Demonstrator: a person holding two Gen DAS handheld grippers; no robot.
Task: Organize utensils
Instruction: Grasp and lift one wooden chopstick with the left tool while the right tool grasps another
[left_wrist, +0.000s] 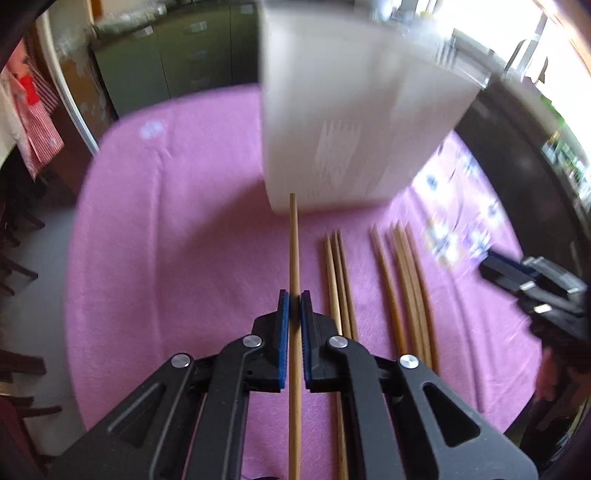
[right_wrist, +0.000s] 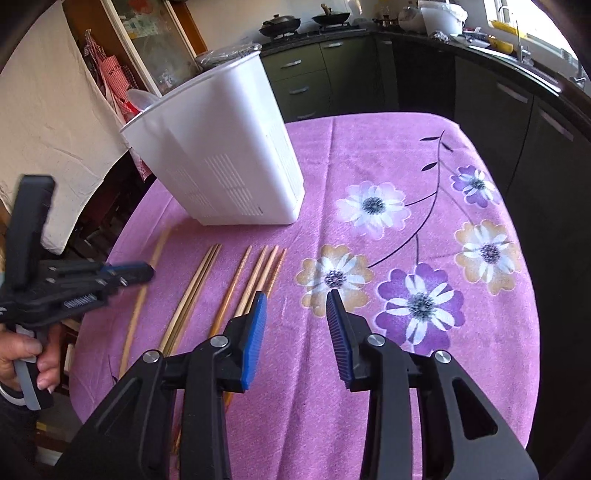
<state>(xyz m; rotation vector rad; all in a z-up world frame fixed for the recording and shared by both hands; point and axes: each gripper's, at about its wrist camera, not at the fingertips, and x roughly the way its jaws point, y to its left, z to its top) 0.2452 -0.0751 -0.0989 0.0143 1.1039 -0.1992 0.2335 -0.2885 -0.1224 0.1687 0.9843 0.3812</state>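
My left gripper (left_wrist: 294, 295) is shut on a single wooden chopstick (left_wrist: 294, 258), which points forward at the white plastic utensil holder (left_wrist: 343, 122). In the right wrist view the same chopstick (right_wrist: 142, 291) runs through the left gripper (right_wrist: 147, 272) at the table's left side, just above the cloth. Several more wooden chopsticks (left_wrist: 369, 291) lie side by side on the pink cloth to its right; they also show in the right wrist view (right_wrist: 236, 284). The white holder (right_wrist: 221, 155) stands behind them. My right gripper (right_wrist: 295, 295) is open and empty, above the cloth beside the rightmost chopsticks.
The round table wears a pink cloth with a flower print (right_wrist: 406, 240). Dark green kitchen cabinets (right_wrist: 332, 74) stand beyond it, with pots on the counter (right_wrist: 280, 24). A red checked cloth (left_wrist: 40, 114) hangs at the left. The right gripper (left_wrist: 535, 288) sits at the table's right edge.
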